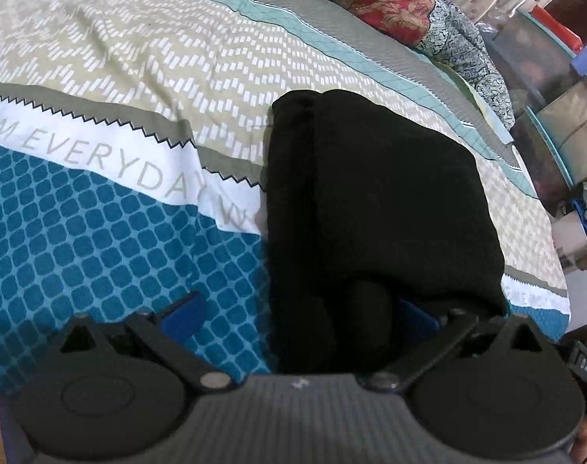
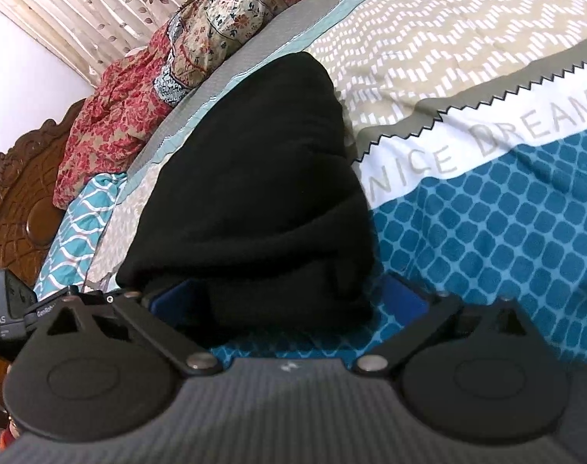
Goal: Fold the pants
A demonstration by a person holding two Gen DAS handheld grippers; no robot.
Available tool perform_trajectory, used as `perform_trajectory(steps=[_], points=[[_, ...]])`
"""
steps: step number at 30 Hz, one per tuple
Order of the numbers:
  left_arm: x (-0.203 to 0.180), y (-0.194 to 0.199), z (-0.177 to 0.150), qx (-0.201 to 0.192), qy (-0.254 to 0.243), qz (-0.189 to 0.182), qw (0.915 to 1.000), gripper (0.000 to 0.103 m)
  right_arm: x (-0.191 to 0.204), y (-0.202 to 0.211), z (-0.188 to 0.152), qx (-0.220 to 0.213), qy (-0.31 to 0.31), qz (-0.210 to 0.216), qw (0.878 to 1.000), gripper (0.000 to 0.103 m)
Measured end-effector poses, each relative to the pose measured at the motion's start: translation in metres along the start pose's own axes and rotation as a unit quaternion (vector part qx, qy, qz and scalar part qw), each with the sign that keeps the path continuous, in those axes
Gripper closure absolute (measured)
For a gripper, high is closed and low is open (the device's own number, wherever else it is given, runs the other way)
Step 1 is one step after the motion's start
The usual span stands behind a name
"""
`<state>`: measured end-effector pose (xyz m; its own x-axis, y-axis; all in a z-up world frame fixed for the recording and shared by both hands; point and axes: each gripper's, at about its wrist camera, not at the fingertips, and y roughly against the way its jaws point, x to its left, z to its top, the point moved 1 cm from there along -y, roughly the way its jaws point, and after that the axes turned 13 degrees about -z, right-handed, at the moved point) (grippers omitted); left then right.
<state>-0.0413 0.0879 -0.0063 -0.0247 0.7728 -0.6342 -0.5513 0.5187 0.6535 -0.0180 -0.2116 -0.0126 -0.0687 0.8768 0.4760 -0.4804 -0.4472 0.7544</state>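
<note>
With the left gripper (image 1: 297, 315) and right gripper (image 2: 289, 301) both spread around the folded pants' (image 1: 371, 201) near edge on the bedsheet (image 1: 100, 232), careless withdrawal could snag and unfold it.

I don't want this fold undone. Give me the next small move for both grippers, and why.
Probably draw both straight back. The black fabric pants already lie as a compact folded bundle on the patterned bedsheet, while the left gripper and right gripper sit wide open around its near edge, so lifting could drag it.
</note>
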Motion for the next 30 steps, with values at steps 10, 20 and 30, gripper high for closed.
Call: perform_trajectory(steps=[10,20,30], points=[[0.008,0.002,-0.002,-0.004,0.001,-0.027,0.9996,0.0,-0.006,-0.003,-0.002,-0.013,-0.02,0.011,1.0,0.0],[0.008,0.003,-0.001,0.001,-0.001,-0.032,0.9995,0.0,-0.008,-0.002,-0.001,-0.013,-0.031,0.02,0.999,0.0],[0.012,0.01,-0.003,-0.005,0.01,-0.051,0.9986,0.0,-0.014,0.0,0.002,-0.012,-0.03,0.022,0.999,0.0]])
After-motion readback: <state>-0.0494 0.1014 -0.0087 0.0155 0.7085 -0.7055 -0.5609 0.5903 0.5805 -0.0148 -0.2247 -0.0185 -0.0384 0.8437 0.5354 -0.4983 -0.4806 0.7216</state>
